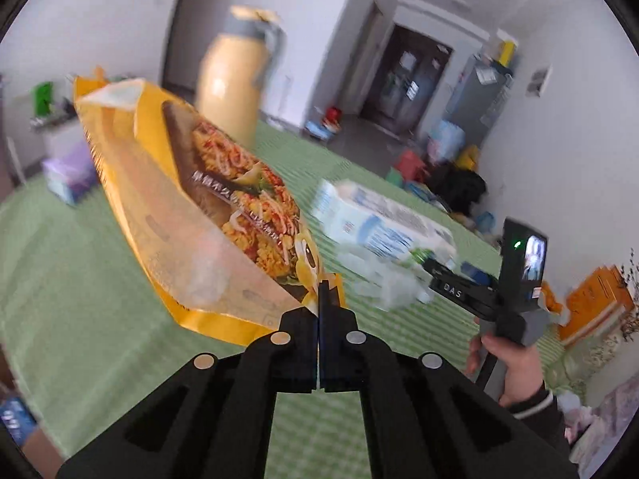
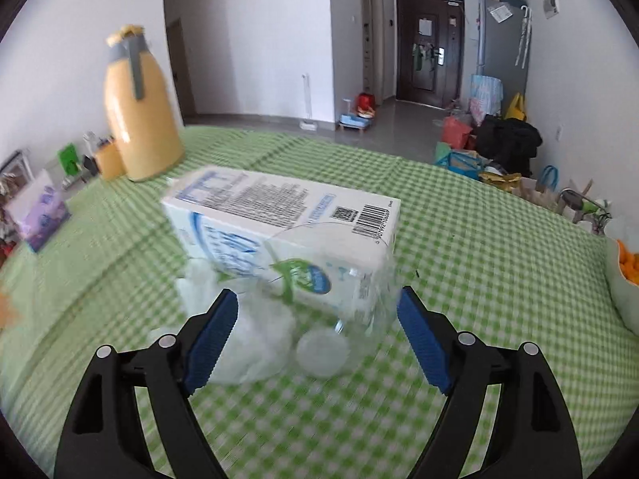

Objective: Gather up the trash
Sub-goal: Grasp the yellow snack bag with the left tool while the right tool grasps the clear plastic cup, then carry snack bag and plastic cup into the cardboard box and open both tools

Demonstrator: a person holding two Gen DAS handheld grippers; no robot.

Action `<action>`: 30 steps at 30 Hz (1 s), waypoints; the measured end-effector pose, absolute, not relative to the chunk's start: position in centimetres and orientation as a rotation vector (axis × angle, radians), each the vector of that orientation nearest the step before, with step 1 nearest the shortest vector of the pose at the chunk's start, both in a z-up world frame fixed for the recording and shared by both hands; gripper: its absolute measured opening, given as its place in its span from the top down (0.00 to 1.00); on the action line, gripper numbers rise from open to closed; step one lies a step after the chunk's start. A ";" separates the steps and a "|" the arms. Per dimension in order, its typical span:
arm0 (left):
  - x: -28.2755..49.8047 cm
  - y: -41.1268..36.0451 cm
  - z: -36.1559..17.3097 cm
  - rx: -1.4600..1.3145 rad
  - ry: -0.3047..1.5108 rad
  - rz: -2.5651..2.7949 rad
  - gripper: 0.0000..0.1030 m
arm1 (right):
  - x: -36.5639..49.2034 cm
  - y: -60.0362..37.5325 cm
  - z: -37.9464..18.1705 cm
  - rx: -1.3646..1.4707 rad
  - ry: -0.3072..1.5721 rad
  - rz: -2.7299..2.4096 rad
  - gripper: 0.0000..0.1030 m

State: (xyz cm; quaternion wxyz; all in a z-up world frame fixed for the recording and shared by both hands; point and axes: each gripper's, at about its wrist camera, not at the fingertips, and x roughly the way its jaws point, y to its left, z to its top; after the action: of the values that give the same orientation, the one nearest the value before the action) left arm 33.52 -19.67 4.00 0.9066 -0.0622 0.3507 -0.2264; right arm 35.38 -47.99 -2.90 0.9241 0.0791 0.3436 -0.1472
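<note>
The left hand-held gripper [image 1: 319, 299] is clamped fully together on the bottom corner of a yellow snack bag [image 1: 191, 207], which is held clear above the green checked bench [image 1: 60, 259]. The right hand-held gripper [image 2: 317, 327] stands wide apart, its blue pads [image 2: 211, 343] either side of a clear plastic bottle [image 2: 331, 299] without touching it. Just behind the bottle lie crumpled white tissue [image 2: 255, 343] and a white milk carton [image 2: 279, 219], with a yellow jug [image 2: 137, 107] farther back.

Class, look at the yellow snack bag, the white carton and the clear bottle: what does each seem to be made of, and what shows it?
Yellow snack bag: thin printed plastic film, probably; glossy, creased.
White carton: coated paperboard, likely; flat printed faces, sharp folded edges.
Clear bottle: transparent plastic, apparently; the carton shows through it.
</note>
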 end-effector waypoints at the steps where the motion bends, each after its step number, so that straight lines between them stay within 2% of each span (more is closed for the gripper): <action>1: 33.1 -18.2 4.6 -0.141 0.701 -0.437 1.00 | 35.6 -48.0 -3.0 0.170 0.715 -0.296 0.40; 2: 32.6 -16.6 5.0 -0.154 0.676 -0.402 1.00 | 35.5 -47.8 -3.0 0.171 0.716 -0.303 0.44; 9: 28.5 -1.8 6.2 -0.212 0.604 -0.167 1.00 | 31.7 -41.4 0.6 0.022 0.618 -0.266 0.45; 13: 26.1 8.5 6.3 -0.265 0.586 0.018 1.00 | 30.3 -32.6 2.8 -0.008 0.571 -0.019 0.45; 17: 23.9 16.9 5.3 -0.324 0.596 0.167 1.00 | 31.3 -20.8 3.3 0.046 0.600 0.369 0.44; 20: 22.8 20.9 4.0 -0.334 0.621 0.189 1.00 | 32.5 -10.5 2.8 0.124 0.655 0.656 0.44; 23: 22.2 23.1 2.4 -0.340 0.655 0.199 1.00 | 33.9 1.0 1.2 0.001 0.715 0.801 0.44; 26: 21.9 24.6 0.8 -0.362 0.679 0.208 1.00 | 36.0 7.9 -1.2 -0.105 0.785 0.807 0.44; 30: 22.1 24.8 -1.3 -0.384 0.713 0.208 1.00 | 38.4 12.4 -4.4 -0.214 0.829 0.775 0.43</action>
State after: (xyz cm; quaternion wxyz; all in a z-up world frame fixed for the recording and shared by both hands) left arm 22.10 24.84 -1.27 0.9139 -0.1865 0.3460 0.1011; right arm 38.41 12.40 -4.36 0.8378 -0.1009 0.3918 0.3665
